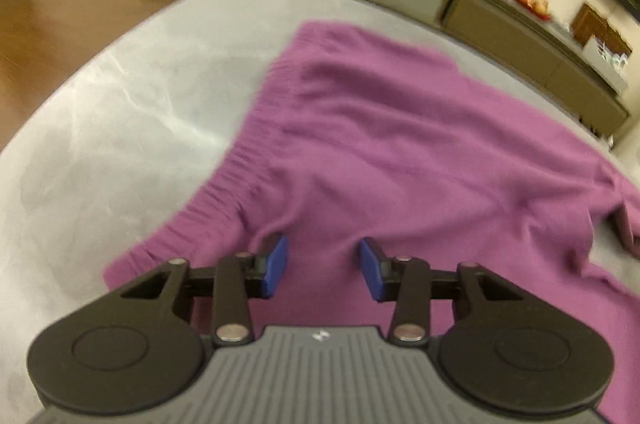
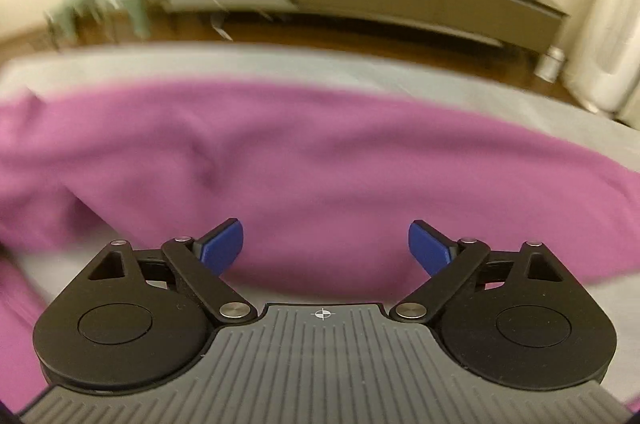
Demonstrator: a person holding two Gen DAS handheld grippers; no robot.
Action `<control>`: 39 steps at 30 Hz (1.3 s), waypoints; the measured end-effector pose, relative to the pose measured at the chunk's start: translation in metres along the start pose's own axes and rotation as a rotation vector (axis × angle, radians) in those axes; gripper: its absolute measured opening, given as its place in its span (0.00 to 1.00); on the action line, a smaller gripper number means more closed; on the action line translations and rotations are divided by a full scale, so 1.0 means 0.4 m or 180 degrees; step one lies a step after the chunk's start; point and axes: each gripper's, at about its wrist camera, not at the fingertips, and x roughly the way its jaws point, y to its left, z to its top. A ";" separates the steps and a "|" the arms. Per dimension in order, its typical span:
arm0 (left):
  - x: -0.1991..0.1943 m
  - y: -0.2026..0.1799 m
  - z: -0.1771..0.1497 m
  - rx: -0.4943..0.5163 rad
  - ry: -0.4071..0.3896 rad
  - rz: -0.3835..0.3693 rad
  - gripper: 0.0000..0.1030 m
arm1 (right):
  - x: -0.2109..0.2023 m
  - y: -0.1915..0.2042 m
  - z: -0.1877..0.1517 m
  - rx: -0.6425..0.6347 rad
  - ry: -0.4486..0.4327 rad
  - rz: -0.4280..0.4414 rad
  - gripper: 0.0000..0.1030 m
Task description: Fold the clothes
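Two views inspected. Left wrist: left gripper (image 1: 323, 266) stands over the near part of a purple sweater (image 1: 400, 143) lying spread on a grey bed (image 1: 100, 143), pads part-way apart, a low ridge of knit between them; whether they pinch it I cannot tell. Ribbed hem (image 1: 224, 183) runs along the left. Right wrist: right gripper (image 2: 326, 248) hangs released, jaws wide, above blurred sweater (image 2: 320, 163). Judgement: soft, light, limp knit, not slippery; take hold at hem corners or shoulders.

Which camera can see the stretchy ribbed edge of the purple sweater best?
The left wrist view: the sweater lies fairly sharp there, its ribbed edge plain. The right wrist view shows only a blurred purple stretch, no ribbing.
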 end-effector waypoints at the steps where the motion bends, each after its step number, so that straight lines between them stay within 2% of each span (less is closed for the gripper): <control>1: 0.003 0.009 0.005 -0.0019 -0.0038 0.0098 0.35 | -0.016 -0.033 -0.020 0.0067 -0.0002 0.0020 0.89; 2: 0.004 0.015 0.009 -0.0034 -0.0067 0.0173 0.28 | -0.045 -0.067 -0.040 0.0154 -0.0019 0.0048 0.87; 3: 0.006 0.018 0.012 -0.0046 -0.0085 0.0226 0.26 | -0.075 -0.100 -0.061 0.0240 -0.0035 0.0075 0.86; 6: -0.001 0.012 0.014 -0.0070 -0.0115 0.0352 0.27 | -0.180 -0.155 -0.146 0.0300 -0.0112 0.0247 0.87; 7: -0.016 -0.004 0.009 -0.0033 -0.0150 0.0294 0.28 | -0.212 -0.154 -0.187 0.0230 -0.0126 0.0328 0.89; 10: -0.071 -0.062 -0.012 0.0175 -0.0337 -0.0049 0.44 | -0.301 -0.147 -0.311 0.0028 -0.0166 0.0520 0.90; 11: -0.072 -0.081 -0.020 0.0275 -0.0350 -0.0083 0.50 | -0.318 -0.141 -0.352 -0.0019 -0.0168 0.0462 0.90; 14: -0.019 -0.097 -0.043 0.0413 -0.0068 0.0075 0.49 | -0.310 -0.170 -0.455 0.0025 -0.0084 0.0153 0.93; 15: -0.008 -0.088 -0.049 0.0422 -0.0016 0.0142 0.50 | -0.312 -0.193 -0.481 0.0098 -0.0102 0.0157 0.99; 17: -0.008 -0.073 -0.049 0.0421 -0.0053 0.0226 0.52 | -0.330 -0.238 -0.511 0.0190 -0.0119 0.0161 0.98; 19: -0.016 -0.057 -0.045 0.0284 -0.0055 0.0165 0.50 | -0.359 -0.308 -0.510 0.0432 -0.0153 0.0107 0.90; 24: -0.012 -0.055 -0.042 0.0334 -0.0057 0.0181 0.52 | -0.338 -0.486 -0.484 0.0915 -0.0165 -0.0433 0.90; 25: -0.009 -0.059 -0.040 0.0346 -0.0056 0.0185 0.52 | -0.317 -0.519 -0.482 0.0976 -0.0053 -0.0543 0.88; 26: -0.007 -0.063 -0.037 0.0333 -0.0049 0.0181 0.52 | -0.292 -0.543 -0.486 0.1019 0.0065 -0.0597 0.91; 27: -0.010 -0.059 -0.036 0.0295 -0.0044 0.0171 0.52 | -0.284 -0.559 -0.481 0.1059 0.0086 -0.0590 0.94; 29: -0.031 -0.045 -0.035 0.0188 -0.0069 0.0145 0.52 | -0.286 -0.577 -0.457 0.1101 0.0064 -0.0531 0.86; 34: -0.101 -0.014 -0.028 -0.0045 -0.0297 0.0000 0.56 | -0.316 -0.590 -0.362 0.1074 -0.0229 -0.0273 0.87; 36: -0.092 -0.010 -0.023 -0.0108 -0.0221 -0.0097 0.57 | -0.307 -0.603 -0.298 0.1032 -0.0290 -0.0250 0.88; 39: -0.051 -0.014 -0.014 -0.0086 -0.0079 -0.0043 0.57 | -0.255 -0.615 -0.182 0.0991 -0.0371 -0.0261 0.91</control>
